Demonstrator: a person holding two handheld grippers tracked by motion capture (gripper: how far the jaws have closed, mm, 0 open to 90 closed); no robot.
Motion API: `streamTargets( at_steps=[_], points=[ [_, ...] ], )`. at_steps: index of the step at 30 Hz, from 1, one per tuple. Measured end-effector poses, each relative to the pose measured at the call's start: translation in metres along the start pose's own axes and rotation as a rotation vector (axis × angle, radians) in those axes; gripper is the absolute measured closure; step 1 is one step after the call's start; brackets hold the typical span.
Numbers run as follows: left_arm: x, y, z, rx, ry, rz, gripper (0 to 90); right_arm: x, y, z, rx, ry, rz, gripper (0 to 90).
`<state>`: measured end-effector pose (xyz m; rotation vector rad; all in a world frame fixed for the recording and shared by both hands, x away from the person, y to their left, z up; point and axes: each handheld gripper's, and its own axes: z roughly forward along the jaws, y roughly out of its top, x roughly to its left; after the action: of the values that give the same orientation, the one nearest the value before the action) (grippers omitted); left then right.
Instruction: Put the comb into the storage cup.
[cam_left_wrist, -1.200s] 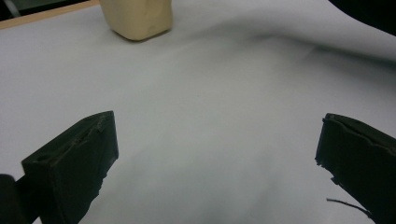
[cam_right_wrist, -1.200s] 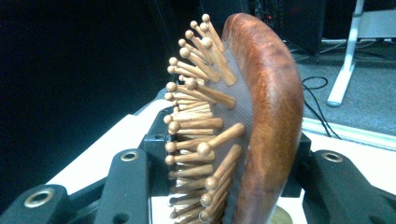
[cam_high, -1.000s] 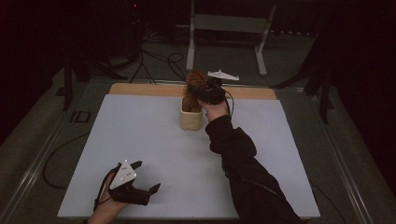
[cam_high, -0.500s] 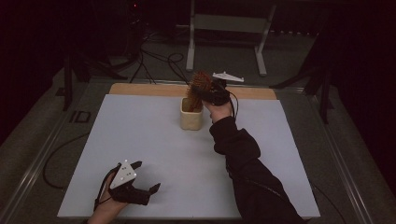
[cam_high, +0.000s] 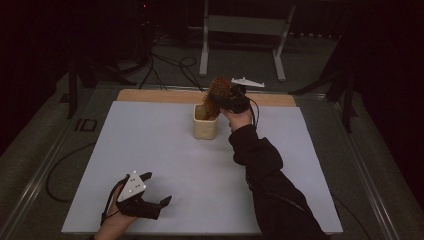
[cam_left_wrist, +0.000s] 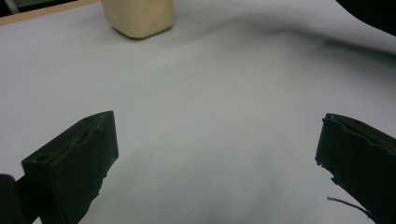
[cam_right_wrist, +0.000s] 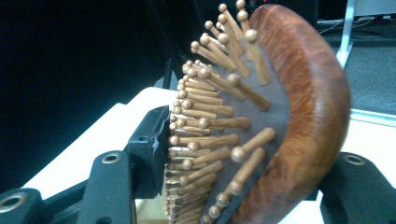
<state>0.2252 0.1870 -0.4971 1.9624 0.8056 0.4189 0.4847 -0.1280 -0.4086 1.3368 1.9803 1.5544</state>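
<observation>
A wooden hairbrush (cam_high: 217, 93) with peg bristles stands tilted over a cream cup (cam_high: 205, 125) at the back middle of the white table; its lower end reaches into the cup. My right gripper (cam_high: 229, 98) is shut on the hairbrush head (cam_right_wrist: 280, 116), one jaw against the bristles and the other against the wooden back. My left gripper (cam_high: 157, 192) rests open near the table's front left edge, nothing between its jaws. In the left gripper view the cream cup (cam_left_wrist: 138, 17) sits far ahead, beyond the gap between my left gripper (cam_left_wrist: 217, 154) jaws.
The white table top (cam_high: 150, 145) has a wooden strip (cam_high: 150, 96) along its far edge. A metal stand (cam_high: 240, 30) and cables (cam_high: 170, 65) lie on the floor behind the table. The person's dark sleeve (cam_high: 270, 185) crosses the right half.
The right gripper has risen slightly and shifted with the hairbrush above the cup. The left gripper has stayed put.
</observation>
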Motion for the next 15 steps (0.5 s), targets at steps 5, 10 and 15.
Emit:
streamTargets(
  at_steps=[5, 10, 15],
  points=[
    [0.0006, 0.0002, -0.0003, -0.002, 0.001, 0.002, 0.0, 0.0004, 0.0021, -0.0005, 0.014, 0.023, -0.028, 30.2],
    [-0.0001, 0.0005, 0.0001, -0.001, 0.001, 0.002, 0.0, 0.0003, 0.0048, -0.0027, 0.050, 0.044, -0.068, 11.5],
    [-0.0001, 0.0006, -0.0002, -0.001, 0.000, 0.003, 0.0, -0.0048, 0.0060, -0.0087, 0.070, 0.040, -0.111, 9.0]
  ],
)
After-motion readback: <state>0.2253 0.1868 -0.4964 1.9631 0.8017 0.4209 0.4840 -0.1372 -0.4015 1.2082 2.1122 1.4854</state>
